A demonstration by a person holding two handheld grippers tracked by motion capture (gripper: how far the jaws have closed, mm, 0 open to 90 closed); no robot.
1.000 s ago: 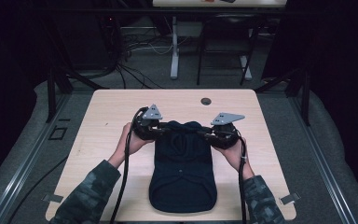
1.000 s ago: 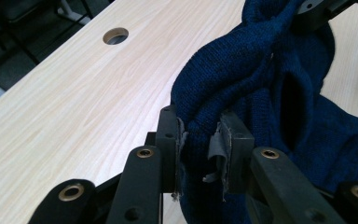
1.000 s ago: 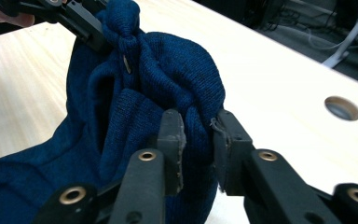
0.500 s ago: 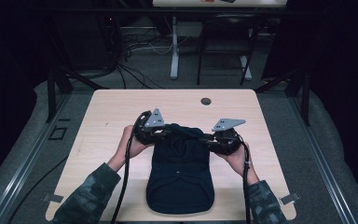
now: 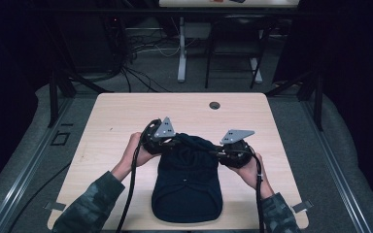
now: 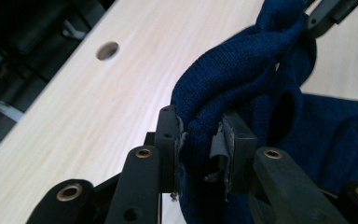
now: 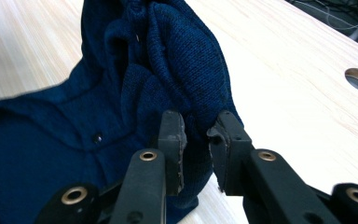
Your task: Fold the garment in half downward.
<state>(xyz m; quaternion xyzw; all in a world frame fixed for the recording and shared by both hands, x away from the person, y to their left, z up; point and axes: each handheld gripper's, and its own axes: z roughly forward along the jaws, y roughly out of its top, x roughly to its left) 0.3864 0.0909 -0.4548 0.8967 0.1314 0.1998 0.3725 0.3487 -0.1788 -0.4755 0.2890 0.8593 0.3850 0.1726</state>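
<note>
Left gripper [image 6: 200, 140] and right gripper [image 7: 196, 140] each pinch the top fold of my navy knit sweater [image 5: 188, 179], which lies toward the near edge of the desk [image 5: 126, 111].

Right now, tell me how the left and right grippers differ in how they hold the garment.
The left gripper grips the navy garment at its far left edge; the right gripper grips its far right edge. The left sits slightly farther up the table than the right. Both are shut on bunched knit fabric.
</note>
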